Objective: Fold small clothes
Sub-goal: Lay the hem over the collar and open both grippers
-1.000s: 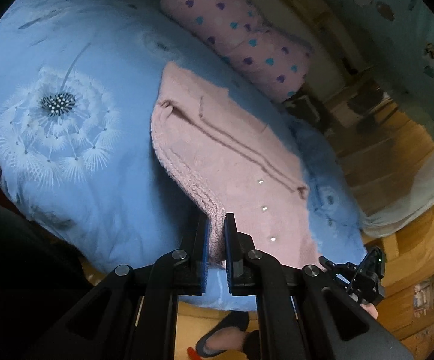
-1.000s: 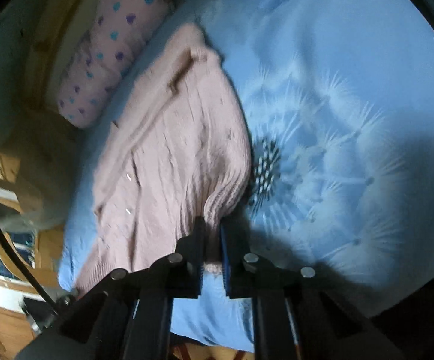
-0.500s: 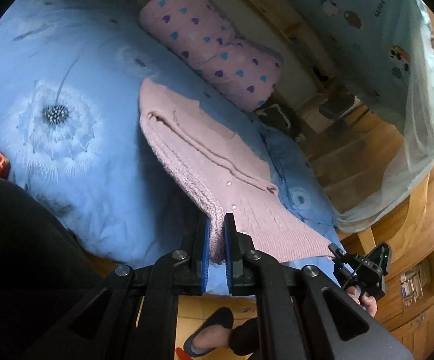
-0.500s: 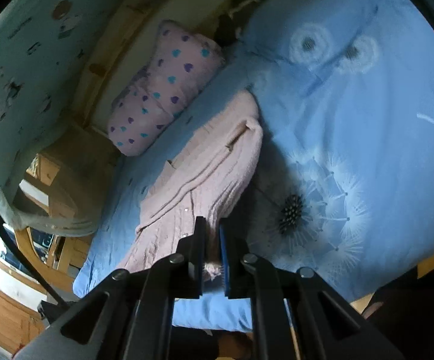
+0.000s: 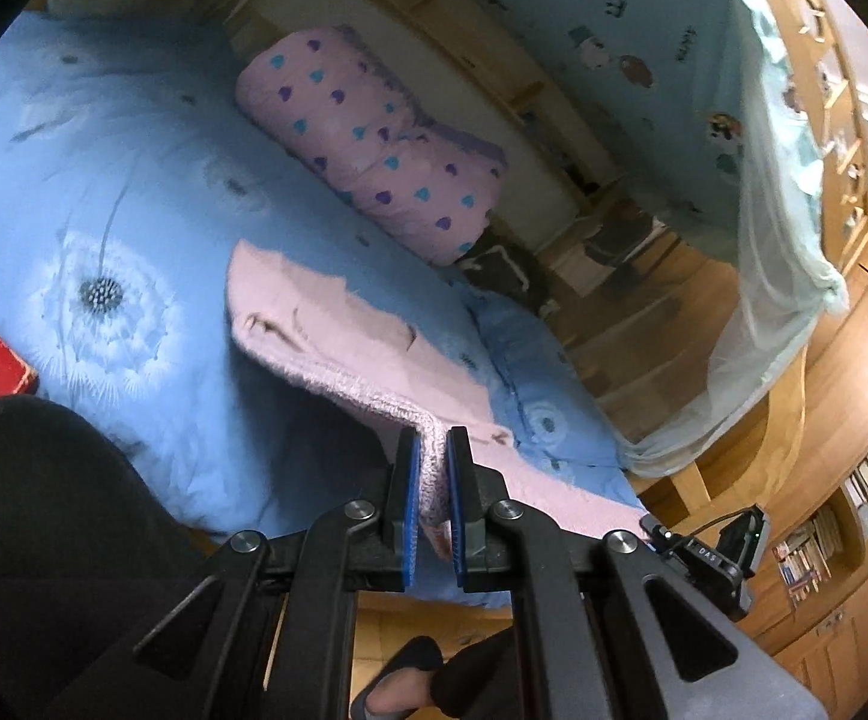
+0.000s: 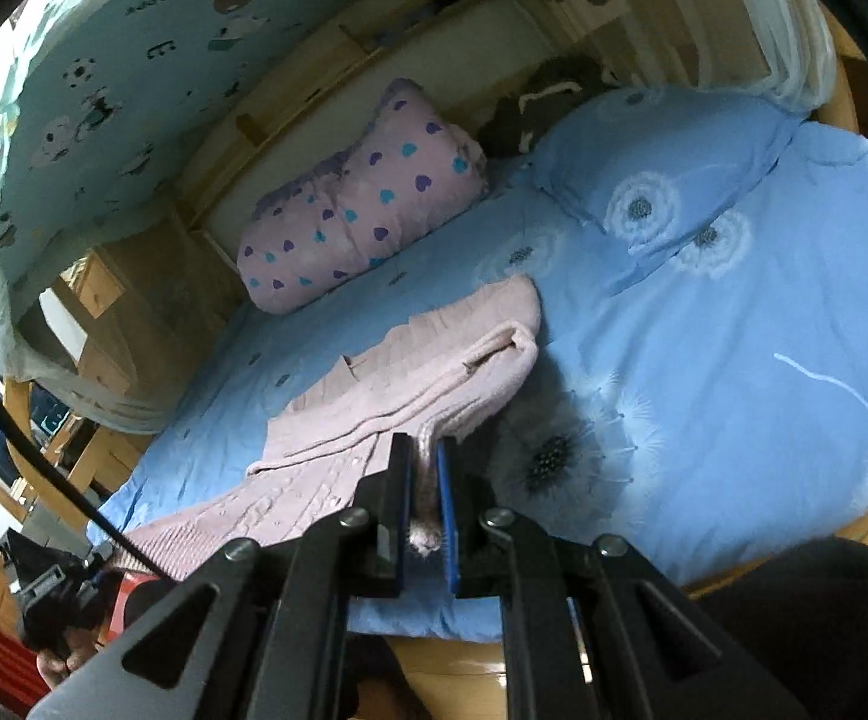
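We see left gripper and right gripper each clamped on the fuzzy pink knit cardigan, lifted ahead of the fingers over the blue dandelion-print bedspread.

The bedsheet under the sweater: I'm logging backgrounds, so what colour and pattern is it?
The bedsheet is light blue with white dandelion prints, clearest in the right wrist view.
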